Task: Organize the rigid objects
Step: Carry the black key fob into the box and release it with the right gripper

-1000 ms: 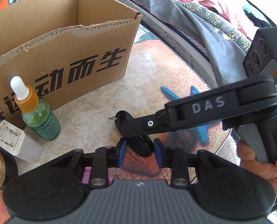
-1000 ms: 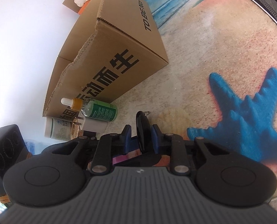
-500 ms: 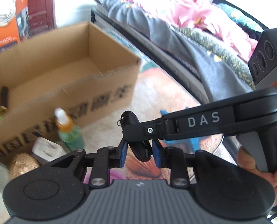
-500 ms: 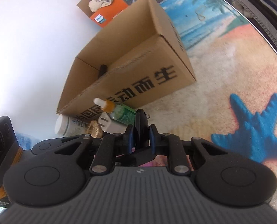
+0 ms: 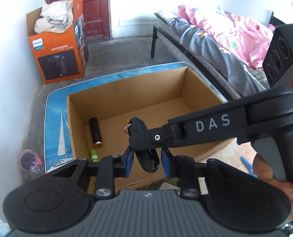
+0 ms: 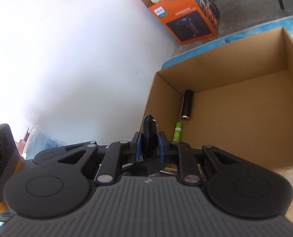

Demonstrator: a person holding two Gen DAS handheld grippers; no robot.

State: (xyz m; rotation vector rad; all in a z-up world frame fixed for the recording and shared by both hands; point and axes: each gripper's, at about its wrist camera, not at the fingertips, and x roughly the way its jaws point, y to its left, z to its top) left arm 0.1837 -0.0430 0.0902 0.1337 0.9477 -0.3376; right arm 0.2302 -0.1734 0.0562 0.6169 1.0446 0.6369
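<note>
An orange Philips carton [image 5: 59,59] stands on the grey floor [image 5: 116,53] by the white wall [image 5: 6,59], with pale cloth [image 5: 53,19] piled in its open top. Behind it is a dark red door [image 5: 87,6]. A bed [image 5: 215,45] with pink bedding [image 5: 231,31] lies on the right.

Right hand-held gripper [image 6: 148,145] clamping black key fob [image 6: 149,136], open cardboard box [image 6: 245,90] beyond

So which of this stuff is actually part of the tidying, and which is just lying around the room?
Part of the job:
- black key fob, clamped in the right claw
- cardboard box, where things go
- black tube and green tube, already inside
- left claw, open around the fob

Just lying about:
- orange carton
- bed
- door
</note>
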